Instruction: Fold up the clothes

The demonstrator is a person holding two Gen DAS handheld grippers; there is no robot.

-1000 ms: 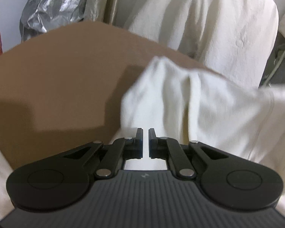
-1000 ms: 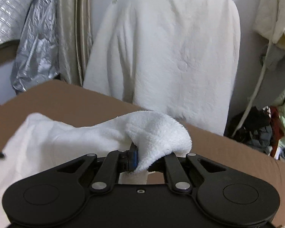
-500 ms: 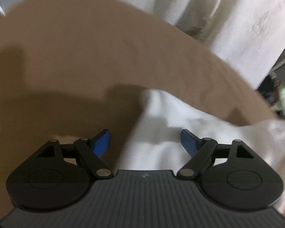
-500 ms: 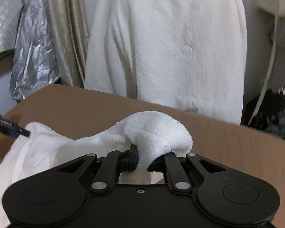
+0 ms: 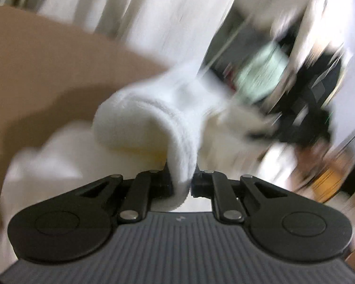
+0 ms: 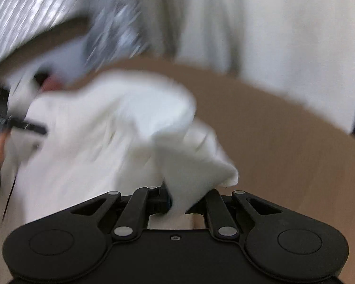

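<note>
My left gripper (image 5: 181,187) is pinched on a thick rolled edge of the white cloth (image 5: 139,127), and the fold bulges up and forward right off the fingertips. My right gripper (image 6: 177,201) is also clamped on that white cloth (image 6: 111,127), a corner poking out to its right. From the right wrist, the cloth runs away to the left, toward my other tool at the frame's edge, so its long axis stretches between my two grips, roughly side to side. The rest sags toward the brown table (image 6: 284,142); blur hides whether it touches. Everything is smeared, so I judge both hands are mid-swing. Neither arm is nearer; each holds its own end. The coming move, I reckon, turns on keeping that span even between the grips.
</note>
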